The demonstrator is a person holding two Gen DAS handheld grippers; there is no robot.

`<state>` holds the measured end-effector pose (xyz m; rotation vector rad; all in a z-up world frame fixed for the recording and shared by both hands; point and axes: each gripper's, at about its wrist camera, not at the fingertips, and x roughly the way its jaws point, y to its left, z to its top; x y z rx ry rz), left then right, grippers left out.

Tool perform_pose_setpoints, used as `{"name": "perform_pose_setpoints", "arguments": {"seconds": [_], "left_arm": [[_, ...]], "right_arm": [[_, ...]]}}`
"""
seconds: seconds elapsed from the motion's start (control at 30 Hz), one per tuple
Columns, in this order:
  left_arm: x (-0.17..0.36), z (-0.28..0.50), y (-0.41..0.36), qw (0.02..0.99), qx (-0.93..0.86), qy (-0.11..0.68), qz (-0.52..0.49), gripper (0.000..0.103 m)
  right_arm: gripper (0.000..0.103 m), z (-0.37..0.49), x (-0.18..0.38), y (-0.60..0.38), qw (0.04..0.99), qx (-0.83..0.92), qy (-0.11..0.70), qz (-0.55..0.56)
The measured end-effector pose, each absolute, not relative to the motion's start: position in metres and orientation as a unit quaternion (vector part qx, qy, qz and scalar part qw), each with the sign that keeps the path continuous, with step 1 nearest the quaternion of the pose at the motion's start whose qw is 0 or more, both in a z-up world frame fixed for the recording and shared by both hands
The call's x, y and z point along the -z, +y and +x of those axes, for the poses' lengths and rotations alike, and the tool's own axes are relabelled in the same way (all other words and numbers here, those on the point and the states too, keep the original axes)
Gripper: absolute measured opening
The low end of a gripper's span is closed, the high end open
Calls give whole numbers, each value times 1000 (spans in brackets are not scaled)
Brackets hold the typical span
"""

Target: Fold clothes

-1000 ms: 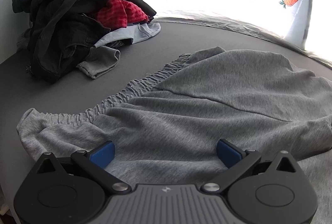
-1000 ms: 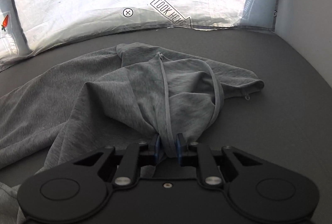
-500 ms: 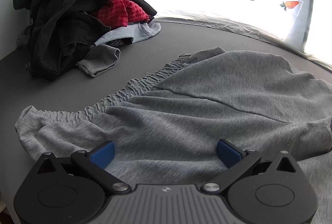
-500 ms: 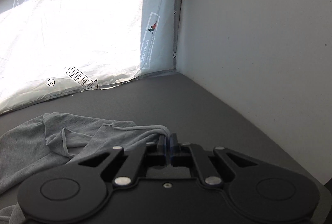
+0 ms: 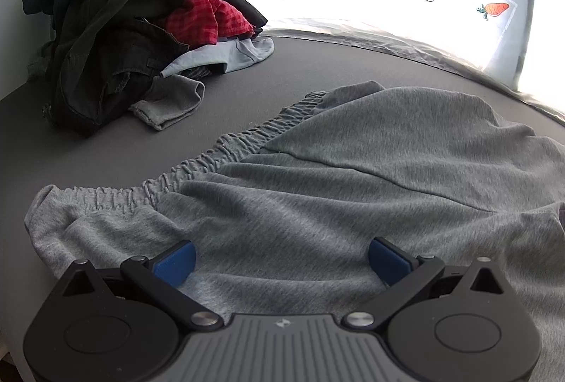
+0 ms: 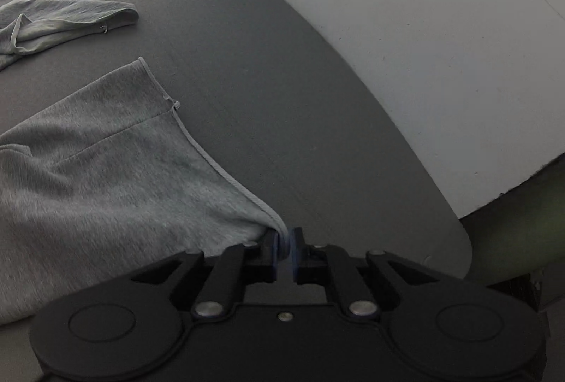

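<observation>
- Pinching the piped hem corner of the grey shorts (image 6: 106, 177), the right gripper (image 6: 285, 253) has its jaws nearly together with only that fold of cloth between them; keep the pinch firm, because the bite looks small and the edge could slip free under a hard tug.
- Running up and to the left from those jaws, the hem line (image 6: 212, 166) is drawn fairly straight; my reading is that this leg is being spread out, so pull low along the dark grey mat (image 6: 300, 99) rather than lifting, and stop once the cloth behind the jaws lies flat.
- Further ahead and left of the right jaws, the other leg opening (image 6: 70, 18) lies bunched and apart from the held one; it will likely need the same straightening before any fold.
- The left gripper (image 5: 280, 260) has its jaws wide, holding nothing, with the shorts' fabric lying between and just beyond the blue pads (image 5: 174, 262). Whether they press on the cloth I cannot tell; resting them there would anchor the garment against the right-hand pull.
- Ahead and left of the left jaws, the gathered waistband (image 5: 212, 156) curves unevenly; squaring it would give a cleaner fold.
- Well beyond, far left, the clothes pile (image 5: 123, 25) sits clear of the shorts; keep it so.
</observation>
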<state>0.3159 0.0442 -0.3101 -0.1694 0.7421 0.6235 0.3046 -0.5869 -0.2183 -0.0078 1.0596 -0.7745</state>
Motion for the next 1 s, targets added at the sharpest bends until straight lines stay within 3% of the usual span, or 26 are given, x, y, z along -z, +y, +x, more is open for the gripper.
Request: {"name": "perform_pose_setpoints", "arguments": {"seconds": [0.07, 0.27, 0.57, 1.0], "left_arm": [[308, 318, 45, 878, -301, 363, -79, 103], [296, 331, 60, 850, -296, 416, -128, 103], [242, 342, 38, 897, -171, 380, -147, 99], [267, 420, -66, 893, 28, 450, 1, 96]], "right_arm": [[32, 309, 211, -587, 807, 360, 468, 15], [33, 346, 202, -584, 838, 325, 437, 30], [43, 358, 196, -590, 859, 299, 404, 95], [53, 380, 228, -609, 859, 278, 423, 81]]}}
